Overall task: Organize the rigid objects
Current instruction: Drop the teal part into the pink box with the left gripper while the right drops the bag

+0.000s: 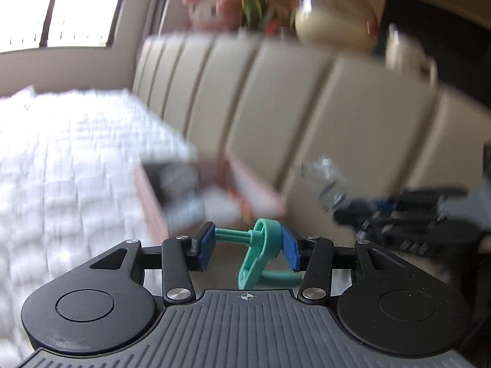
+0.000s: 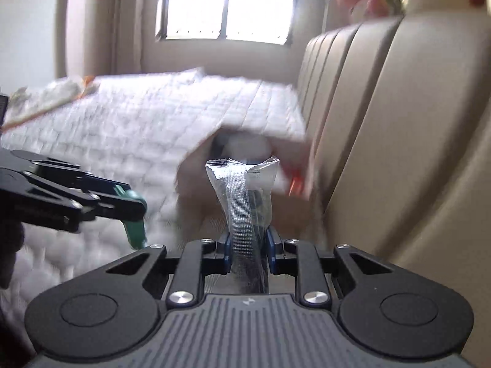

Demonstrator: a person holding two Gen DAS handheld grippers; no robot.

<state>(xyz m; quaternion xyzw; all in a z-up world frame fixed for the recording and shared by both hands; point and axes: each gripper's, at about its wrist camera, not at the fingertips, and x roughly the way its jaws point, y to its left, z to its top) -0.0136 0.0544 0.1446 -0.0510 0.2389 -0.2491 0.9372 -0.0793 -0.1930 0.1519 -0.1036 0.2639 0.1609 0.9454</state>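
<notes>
My left gripper [image 1: 248,247] is shut on a teal plastic clamp-like part [image 1: 260,251], its blue pads pressing on both ends of it. That gripper and the teal part [image 2: 133,211] also show at the left of the right wrist view. My right gripper [image 2: 248,245] is shut on a clear plastic packet [image 2: 245,196] with something dark inside; the packet stands up between the pads. In the left wrist view the right gripper [image 1: 346,211] with the packet [image 1: 328,181] shows blurred at the right. An open cardboard box [image 2: 196,178] lies ahead, holding blurred items.
A white quilted mattress [image 2: 147,122] fills the left. A beige padded headboard [image 1: 291,107] rises on the right, with a plush toy [image 1: 211,6], a plant and a round vase [image 1: 334,18] on top. A window [image 2: 227,3] is behind.
</notes>
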